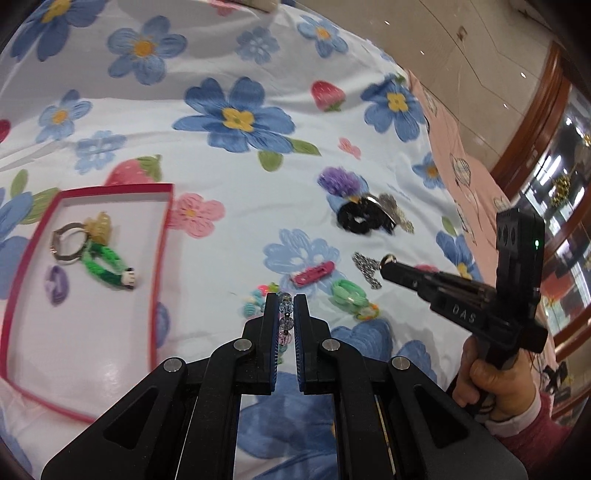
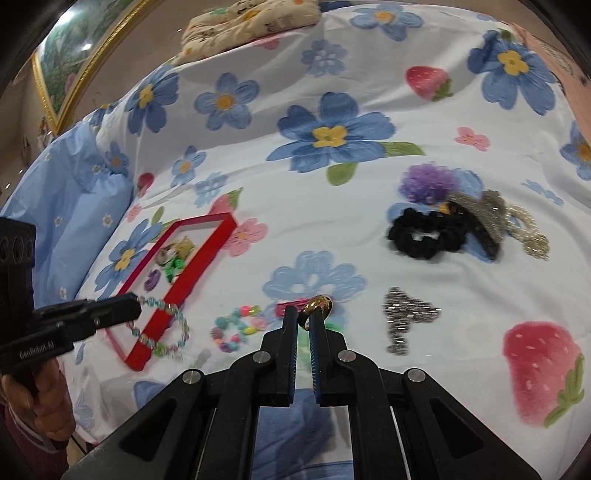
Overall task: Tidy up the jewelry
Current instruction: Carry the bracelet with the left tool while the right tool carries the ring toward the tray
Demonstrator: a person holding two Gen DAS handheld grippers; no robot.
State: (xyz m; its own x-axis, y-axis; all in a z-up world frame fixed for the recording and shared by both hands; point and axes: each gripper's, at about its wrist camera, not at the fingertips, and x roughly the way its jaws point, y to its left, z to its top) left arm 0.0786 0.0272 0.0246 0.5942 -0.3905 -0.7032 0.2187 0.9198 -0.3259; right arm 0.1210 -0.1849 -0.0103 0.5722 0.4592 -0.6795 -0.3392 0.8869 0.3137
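Note:
My left gripper [image 1: 286, 301] is shut on a bracelet of clear and pale blue beads [image 1: 287, 317]. In the right wrist view that bracelet [image 2: 162, 326] hangs from the left gripper [image 2: 136, 305] over the near corner of the red-rimmed box [image 2: 207, 254]. My right gripper [image 2: 303, 315] is shut on a gold ring [image 2: 318, 305], lifted off the bedspread. The left wrist view shows the right gripper [image 1: 388, 265] at the right with the ring [image 1: 388, 259] at its tip. The box [image 1: 164, 236] holds a metal ring [image 1: 66, 242], a green band [image 1: 105, 264], a purple ring [image 1: 57, 284] and a yellow piece.
On the floral bedspread lie a colourful bead bracelet [image 2: 238, 328], a pink hair clip [image 1: 314, 274], a green band [image 1: 349, 293], a silver chain [image 2: 406, 317], a black scrunchie [image 2: 424, 234], a purple pom-pom [image 2: 428, 182] and a glittery clip [image 2: 484, 210]. A pillow [image 2: 251, 26] lies at the far end.

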